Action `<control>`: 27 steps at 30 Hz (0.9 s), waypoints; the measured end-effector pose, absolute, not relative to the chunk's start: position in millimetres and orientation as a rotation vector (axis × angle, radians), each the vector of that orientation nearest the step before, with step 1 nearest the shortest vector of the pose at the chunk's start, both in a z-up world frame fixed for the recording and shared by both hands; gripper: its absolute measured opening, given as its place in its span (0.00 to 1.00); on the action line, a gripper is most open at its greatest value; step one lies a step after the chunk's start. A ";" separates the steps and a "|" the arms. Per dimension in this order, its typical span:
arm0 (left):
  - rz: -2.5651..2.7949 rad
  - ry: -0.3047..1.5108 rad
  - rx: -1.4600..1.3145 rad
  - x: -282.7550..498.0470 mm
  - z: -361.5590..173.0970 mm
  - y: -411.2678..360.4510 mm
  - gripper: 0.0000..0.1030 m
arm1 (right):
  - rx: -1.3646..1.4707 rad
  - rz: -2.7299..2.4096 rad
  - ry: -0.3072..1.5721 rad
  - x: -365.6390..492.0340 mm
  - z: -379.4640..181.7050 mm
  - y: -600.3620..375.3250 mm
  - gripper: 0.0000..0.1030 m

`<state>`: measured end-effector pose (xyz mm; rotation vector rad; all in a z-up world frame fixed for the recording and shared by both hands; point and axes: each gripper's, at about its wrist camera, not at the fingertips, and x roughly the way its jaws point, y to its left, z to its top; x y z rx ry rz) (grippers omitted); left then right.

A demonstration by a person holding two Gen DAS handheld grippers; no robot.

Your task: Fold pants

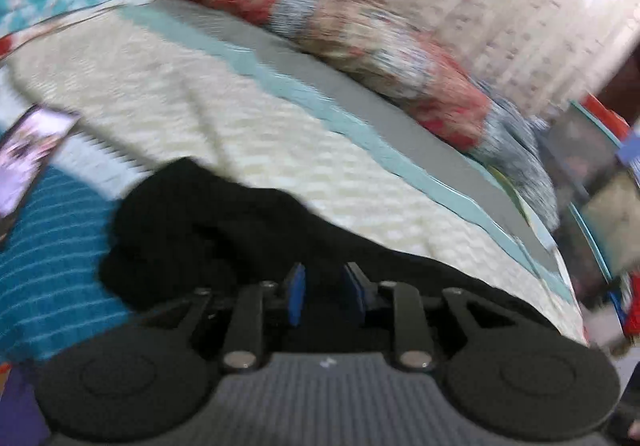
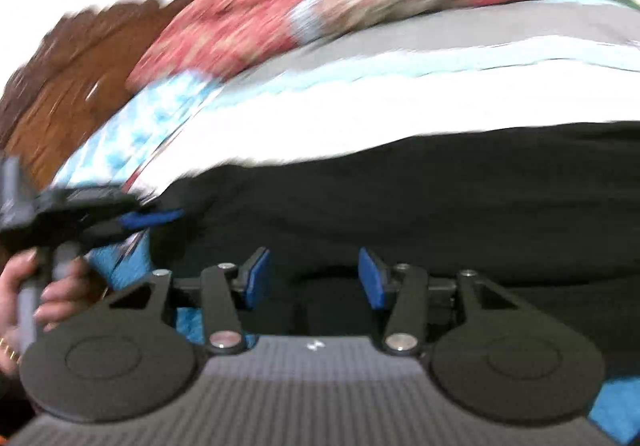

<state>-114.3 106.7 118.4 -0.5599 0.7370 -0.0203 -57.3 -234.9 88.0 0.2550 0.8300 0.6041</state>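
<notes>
The black pants [image 1: 208,230] lie on a bed, spread over a cream quilt [image 1: 224,118] and a blue striped cloth [image 1: 52,254]. In the left wrist view my left gripper [image 1: 323,296] hovers over the pants' near edge with a narrow gap between its blue pads [image 1: 297,298]; nothing is between them. In the right wrist view the pants [image 2: 420,198] fill the middle. My right gripper [image 2: 314,278] is open just above the fabric, empty. The left gripper [image 2: 148,220] shows at the left of that view, held by a hand [image 2: 48,290]. Both views are motion-blurred.
A red floral blanket [image 1: 320,18] is bunched along the far side of the bed. A phone [image 1: 28,162] lies on the bed at the left. A wooden headboard [image 2: 80,78] stands at the left in the right wrist view. Cluttered items [image 1: 600,166] sit past the bed's right edge.
</notes>
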 end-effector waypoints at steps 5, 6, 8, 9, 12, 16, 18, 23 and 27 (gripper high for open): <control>-0.159 0.821 -0.444 -80.4 118.6 33.6 0.23 | 0.424 0.371 0.748 -68.3 94.3 -330.4 0.50; -0.191 0.836 -0.406 -73.9 116.7 15.7 0.23 | 0.458 0.327 0.736 -72.3 93.1 -350.0 0.50; -0.235 0.874 -0.341 -64.2 110.7 -16.7 0.23 | 0.501 0.236 0.722 -80.8 89.6 -381.8 0.50; -0.253 0.896 -0.325 -60.4 107.7 -30.1 0.23 | 0.510 0.179 0.716 -81.7 89.4 -402.0 0.50; -0.293 0.936 -0.287 -54.2 99.5 -61.5 0.24 | 0.508 0.024 0.628 -90.1 102.1 -451.6 0.51; -0.264 0.983 -0.232 -45.6 82.3 -79.4 0.29 | 0.479 -0.178 0.522 -82.6 120.7 -513.8 0.52; -0.246 1.012 -0.239 -43.1 74.0 -82.6 0.29 | 0.365 -0.245 0.516 -68.2 123.5 -534.1 0.60; -0.219 1.015 -0.219 -41.0 73.8 -89.1 0.30 | 0.314 -0.173 0.730 -11.5 92.4 -565.9 0.17; -0.195 1.013 -0.222 -37.7 75.9 -91.2 0.30 | 0.361 -0.126 0.480 -25.1 142.5 -574.0 0.16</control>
